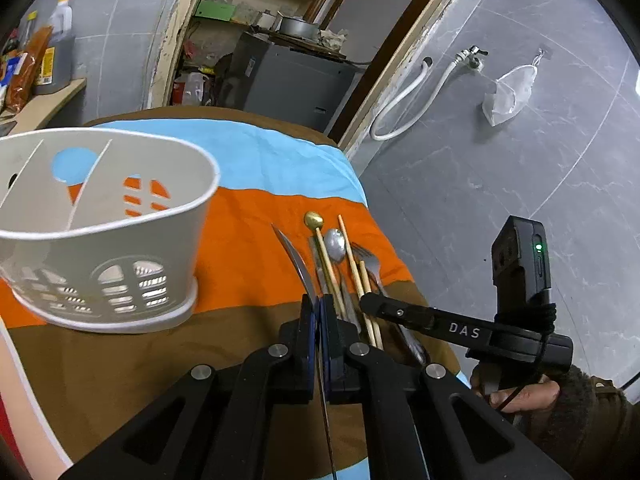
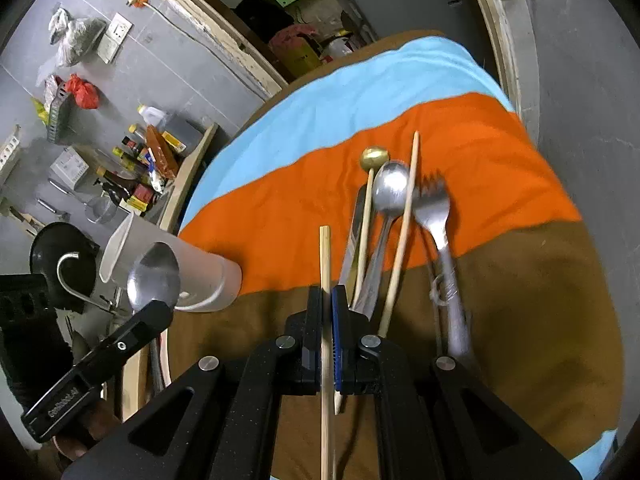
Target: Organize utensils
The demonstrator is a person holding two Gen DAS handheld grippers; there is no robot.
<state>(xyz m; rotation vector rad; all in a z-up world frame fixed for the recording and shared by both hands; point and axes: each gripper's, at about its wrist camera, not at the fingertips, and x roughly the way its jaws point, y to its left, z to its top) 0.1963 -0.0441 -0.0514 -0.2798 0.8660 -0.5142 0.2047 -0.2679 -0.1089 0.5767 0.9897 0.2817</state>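
Right now I am in the picking-up step. My left gripper (image 1: pixel 319 320) has its fingers squeezed tight on a big silver spoon (image 2: pixel 153 280), which is lifted off the bench (image 1: pixel 248 220). My right gripper (image 2: pixel 327 316) has its fingers squeezed tight on one wooden chopstick (image 2: pixel 325 256), also held up.

Next I think both things should go into the white holder (image 1: pixel 100 232). It stands on the orange stripe of the cloth, to the left of the pile. It has thin walls inside that split it into parts, so I must pick the right part for each thing and drop it in straight.

More things lie on the bench, side by side: a gold spoon (image 2: pixel 374 158), a silver spoon (image 2: pixel 390 188), a fork (image 2: pixel 434 208), another chopstick (image 2: pixel 404 232) and what looks like a knife (image 2: pixel 354 232). They touch each other, so pulling one out could push the rest.

My two grippers are close together, so they could bump on the way to the holder.
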